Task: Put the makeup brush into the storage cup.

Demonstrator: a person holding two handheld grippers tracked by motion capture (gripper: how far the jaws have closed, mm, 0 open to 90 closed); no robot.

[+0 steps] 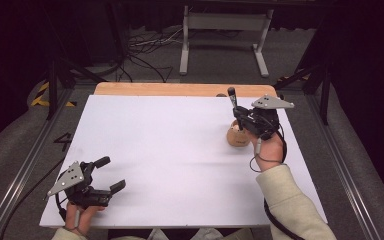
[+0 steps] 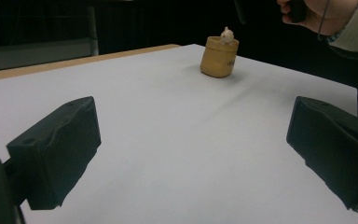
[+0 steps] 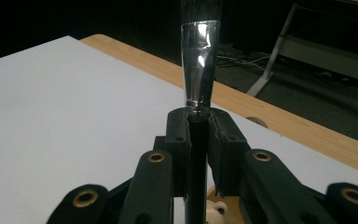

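Pinched upright in the right gripper point(image 3: 198, 140): a brush point(image 3: 198, 65), glossy metal ferrule, dark bristles. Below it, a squat tan pot point(image 2: 219, 57). At seven o'clock on the matte white table point(image 1: 170, 150), left gripper point(image 1: 107, 175), jaws spread.

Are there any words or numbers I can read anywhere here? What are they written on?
"4": a dark mark on the grey floor left of the white table; it looks like that number, though I am not sure.
Dark print on the side of the small tan pot with a little white figure in it: too blurred to read.
Nothing readable on the left gripper, the right gripper or the black brush it holds.
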